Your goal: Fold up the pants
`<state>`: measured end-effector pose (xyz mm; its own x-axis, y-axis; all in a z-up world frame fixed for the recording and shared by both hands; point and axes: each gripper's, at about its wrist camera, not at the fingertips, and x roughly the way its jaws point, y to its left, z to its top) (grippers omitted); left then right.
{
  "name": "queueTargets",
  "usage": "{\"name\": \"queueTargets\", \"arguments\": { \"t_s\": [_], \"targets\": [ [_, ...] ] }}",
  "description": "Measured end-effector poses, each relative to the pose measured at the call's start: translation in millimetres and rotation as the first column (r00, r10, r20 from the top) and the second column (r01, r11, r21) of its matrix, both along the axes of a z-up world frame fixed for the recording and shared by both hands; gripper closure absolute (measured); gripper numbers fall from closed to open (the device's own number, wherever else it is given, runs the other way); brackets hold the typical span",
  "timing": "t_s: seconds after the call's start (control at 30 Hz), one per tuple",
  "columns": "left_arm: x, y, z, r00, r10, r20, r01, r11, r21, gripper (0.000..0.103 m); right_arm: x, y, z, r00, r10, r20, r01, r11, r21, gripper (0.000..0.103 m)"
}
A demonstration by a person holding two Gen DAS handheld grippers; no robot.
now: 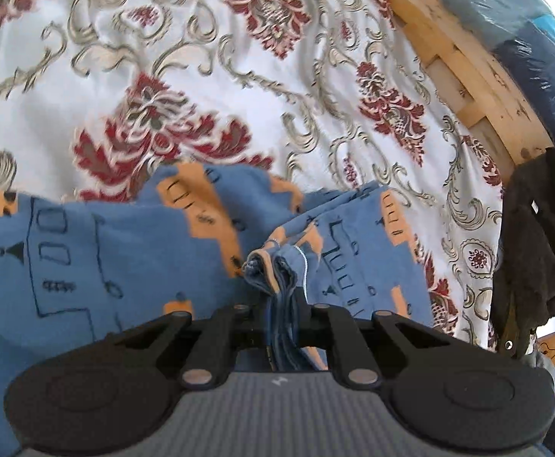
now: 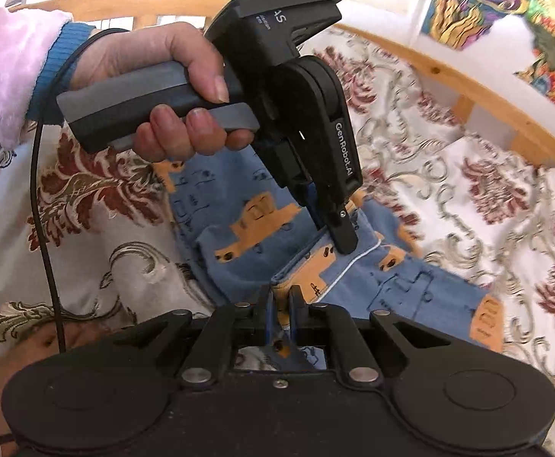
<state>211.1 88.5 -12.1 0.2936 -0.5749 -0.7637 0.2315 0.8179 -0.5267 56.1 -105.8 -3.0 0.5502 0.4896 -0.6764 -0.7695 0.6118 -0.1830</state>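
The pants (image 1: 98, 251), blue with orange truck prints, lie on a floral bedspread (image 1: 201, 57) with red and beige scrolls, filling the lower half of the left wrist view from 9 o'clock across to 4 o'clock. The left gripper (image 1: 282, 297) is clenched on a bunched, many-layered edge of the pants, the folds sticking up between its closed fingers at 6 o'clock. In the right wrist view the pants (image 2: 262, 221) spread from the centre toward 4 o'clock, and the right gripper (image 2: 280, 301) is likewise pinched tight on a fabric edge at 6 o'clock. Above it, a hand (image 2: 170, 76) in a pink sleeve (image 2: 7, 68) with a blue cuff grips the handle of the left gripper (image 2: 338, 228), whose fingers angle down onto the pants at the centre. A wooden bed rail (image 2: 467, 83) curves from 12 toward 3 o'clock, with colourful pictures (image 2: 487, 3) on the wall beyond. A dark garment (image 1: 544, 228) hangs at 3 o'clock in the left view.
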Motion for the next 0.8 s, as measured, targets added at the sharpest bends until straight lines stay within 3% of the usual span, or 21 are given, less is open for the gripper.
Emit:
{"name": "queueTargets", "arguments": {
  "t_s": [0.2, 0.27, 0.33, 0.4, 0.47, 0.53, 0.7, 0.8],
  "targets": [
    [0, 16, -17, 0.999, 0.015, -0.035, -0.017, 0.999, -0.045, 0.091, 1, 9, -9, 0.999, 0.01, -0.052, -0.01, 1.0, -0.004, 0.095],
    [0, 18, -19, 0.999, 0.019, -0.043, -0.021, 0.998, -0.056, 0.087, 2, 10, -12, 0.998, 0.015, -0.06, -0.016, 1.0, -0.005, 0.095],
    [-2, 20, -16, 0.999, 0.023, -0.037, -0.024, 0.999, -0.048, 0.084, 3, 11, -15, 0.996, 0.02, -0.081, -0.021, 1.0, -0.009, 0.089],
    [-9, 19, -6, 1.0, 0.029, -0.013, -0.029, 1.0, -0.01, 0.078, 3, 7, -13, 0.993, 0.023, -0.112, -0.021, 1.0, 0.02, 0.079],
    [-22, 22, 7, 0.998, 0.048, 0.038, -0.049, 0.999, 0.023, 0.06, 2, -1, -5, 0.991, 0.033, -0.133, -0.026, 0.998, 0.054, 0.074],
    [-38, 26, 19, 0.992, 0.087, 0.089, -0.09, 0.996, 0.028, 0.051, 0, -12, 8, 0.995, 0.018, -0.103, -0.01, 0.997, 0.076, 0.07],
    [-67, 18, 19, 0.984, 0.136, 0.113, -0.135, 0.991, -0.015, 0.051, 36, -41, 19, 0.991, -0.117, -0.062, 0.121, 0.99, 0.068, 0.061],
    [-77, 3, 4, 0.983, 0.15, 0.109, -0.155, 0.987, 0.037, 0.051, 67, -46, 10, 0.982, -0.161, -0.094, 0.168, 0.983, 0.078, 0.055]
  ]
}}
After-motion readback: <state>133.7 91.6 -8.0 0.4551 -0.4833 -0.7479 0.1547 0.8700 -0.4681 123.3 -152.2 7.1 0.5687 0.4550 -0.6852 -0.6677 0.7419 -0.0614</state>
